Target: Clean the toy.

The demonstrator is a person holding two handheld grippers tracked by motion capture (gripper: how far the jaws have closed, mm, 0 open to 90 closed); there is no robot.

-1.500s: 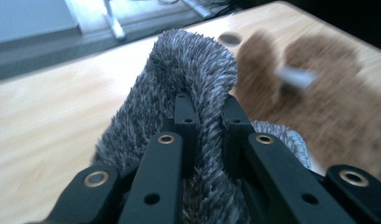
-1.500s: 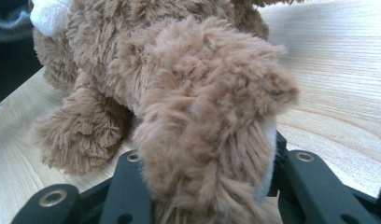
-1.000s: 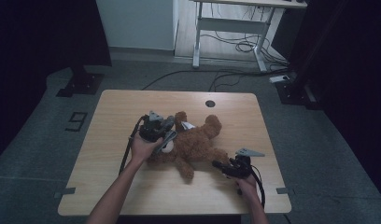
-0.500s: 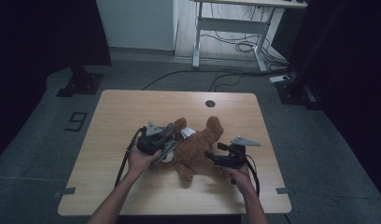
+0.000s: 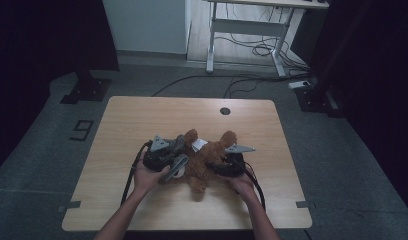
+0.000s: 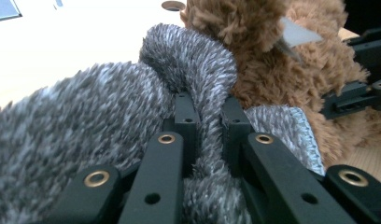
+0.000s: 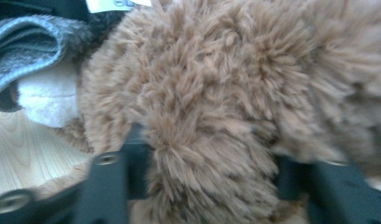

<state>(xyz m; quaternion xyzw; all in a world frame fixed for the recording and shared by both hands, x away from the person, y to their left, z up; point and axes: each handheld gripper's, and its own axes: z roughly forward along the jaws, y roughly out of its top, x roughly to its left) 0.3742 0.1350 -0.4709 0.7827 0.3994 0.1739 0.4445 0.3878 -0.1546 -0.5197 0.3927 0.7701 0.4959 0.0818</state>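
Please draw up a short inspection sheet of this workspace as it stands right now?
Surface: light wooden table with a round dark hole near its far edge.
Job's things: brown plush toy animal lying mid-table; grey fuzzy knitted garment against its side.
Clutter: nothing seen.
Grippers: left gripper shut on a fold of the garment; right gripper has just been closing, with the toy's brown fur between its jaws.
Cables: black cable trails from the left gripper; loose cables on the floor beyond.
Surroundings: grey floor, white desk frame, dark curtains.
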